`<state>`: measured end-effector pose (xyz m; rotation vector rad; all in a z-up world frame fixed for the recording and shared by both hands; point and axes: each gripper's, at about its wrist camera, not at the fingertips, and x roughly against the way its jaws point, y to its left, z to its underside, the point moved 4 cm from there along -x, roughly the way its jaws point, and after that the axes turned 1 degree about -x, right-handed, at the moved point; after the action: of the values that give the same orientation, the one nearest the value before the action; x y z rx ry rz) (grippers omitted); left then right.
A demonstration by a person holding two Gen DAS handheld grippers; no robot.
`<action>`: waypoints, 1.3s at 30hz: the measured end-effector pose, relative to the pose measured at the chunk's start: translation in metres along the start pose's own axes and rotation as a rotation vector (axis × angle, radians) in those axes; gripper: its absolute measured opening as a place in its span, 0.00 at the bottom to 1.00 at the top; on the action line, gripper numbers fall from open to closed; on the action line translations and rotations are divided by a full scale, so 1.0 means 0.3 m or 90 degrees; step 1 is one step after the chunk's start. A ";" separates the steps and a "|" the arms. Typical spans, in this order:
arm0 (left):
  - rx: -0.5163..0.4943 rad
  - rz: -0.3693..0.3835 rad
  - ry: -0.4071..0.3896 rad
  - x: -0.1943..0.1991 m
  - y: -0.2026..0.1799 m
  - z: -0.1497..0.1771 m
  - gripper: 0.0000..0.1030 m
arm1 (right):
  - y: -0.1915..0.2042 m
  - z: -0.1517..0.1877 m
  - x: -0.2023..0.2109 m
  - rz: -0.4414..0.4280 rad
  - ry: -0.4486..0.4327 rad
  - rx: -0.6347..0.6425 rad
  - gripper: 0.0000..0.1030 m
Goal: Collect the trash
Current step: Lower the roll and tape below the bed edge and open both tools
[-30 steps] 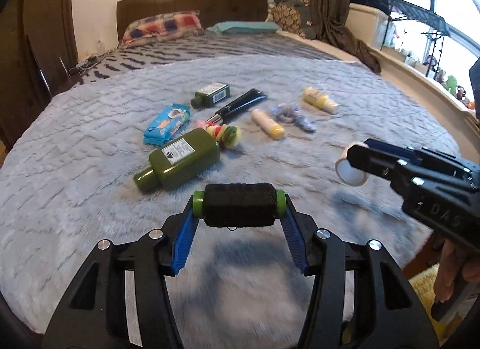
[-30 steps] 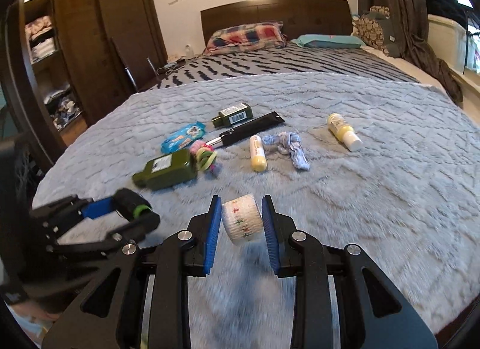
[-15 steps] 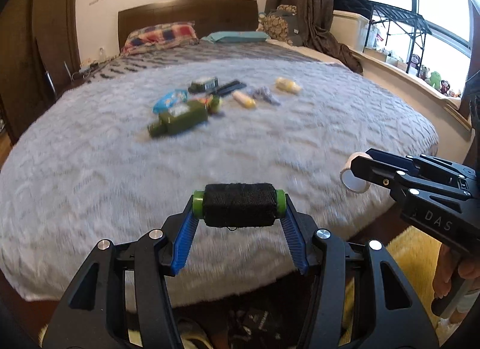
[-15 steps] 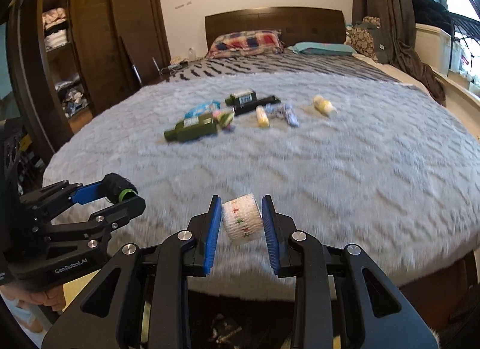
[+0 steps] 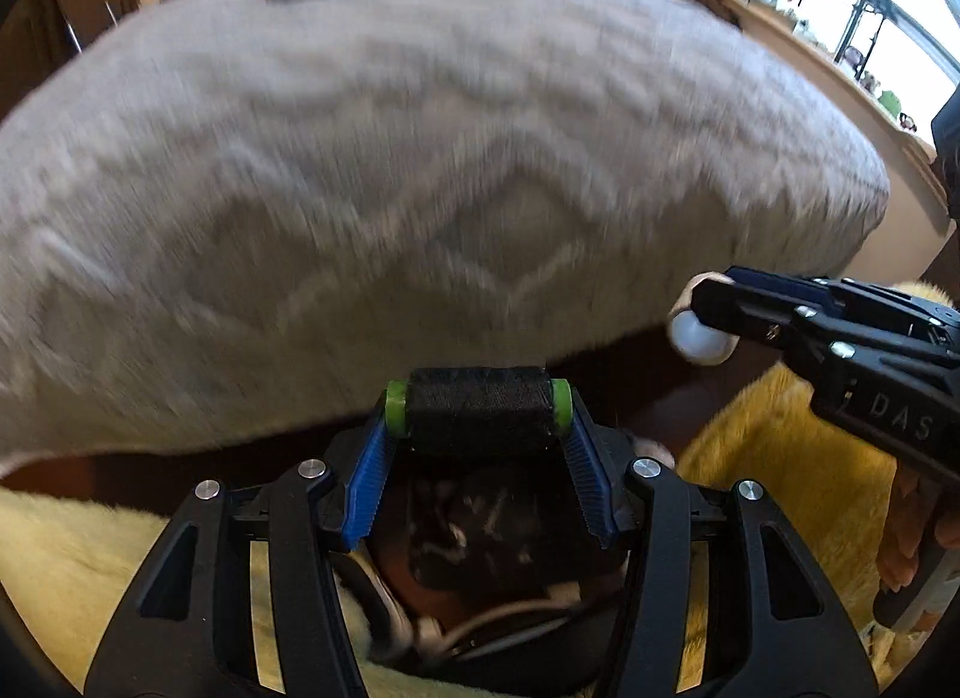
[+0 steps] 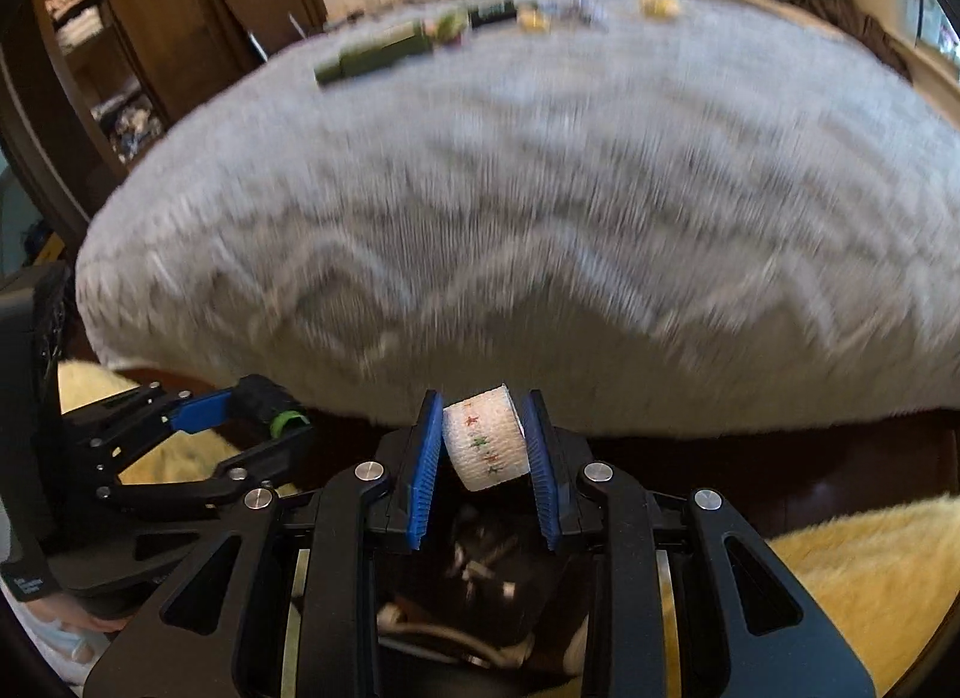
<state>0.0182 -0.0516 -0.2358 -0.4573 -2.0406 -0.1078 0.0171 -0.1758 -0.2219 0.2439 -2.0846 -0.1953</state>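
The left gripper (image 5: 480, 416) clamps a black spool (image 5: 479, 417); the right gripper (image 6: 483, 446) pinches a white tape roll (image 6: 487, 443). Both hang over a dark bin (image 5: 480, 548) below the bed (image 5: 360, 158). Disposal step; releasing likely comes next.

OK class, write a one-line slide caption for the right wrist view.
Right gripper clamps a white star-printed roll beyond the grey blanket's edge.

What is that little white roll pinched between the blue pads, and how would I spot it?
Start at the grey bedspread and drop to its near edge. There the right gripper pinches a small white roll. Its line of red and green stars sets it apart from the black, green-ended spool.
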 end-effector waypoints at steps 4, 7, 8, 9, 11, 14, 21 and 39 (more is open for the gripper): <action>0.010 0.007 0.047 -0.079 0.005 0.044 0.50 | -0.012 0.056 -0.088 -0.002 0.055 -0.014 0.28; 0.018 0.007 0.073 -0.124 0.014 0.057 0.50 | -0.034 0.073 -0.127 -0.012 0.083 -0.038 0.28; 0.017 0.005 0.081 -0.138 0.014 0.061 0.50 | -0.041 0.077 -0.136 -0.014 0.089 -0.044 0.28; 0.016 0.005 0.085 -0.146 0.014 0.062 0.50 | -0.043 0.080 -0.141 -0.015 0.093 -0.046 0.28; 0.012 0.012 0.097 -0.164 0.009 0.068 0.50 | -0.040 0.086 -0.151 -0.021 0.100 -0.047 0.29; 0.004 0.016 0.105 -0.178 0.000 0.065 0.50 | -0.032 0.077 -0.161 -0.025 0.103 -0.045 0.30; 0.006 0.008 0.100 -0.174 0.006 0.064 0.60 | -0.043 0.069 -0.163 -0.023 0.100 -0.050 0.35; 0.010 -0.043 -0.063 0.126 0.085 -0.154 0.72 | -0.103 -0.266 0.178 0.052 -0.117 -0.018 0.88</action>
<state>0.0495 -0.0299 -0.1832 -0.3916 -2.1533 -0.1116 0.0628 -0.2223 -0.1448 0.1279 -2.2671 -0.2044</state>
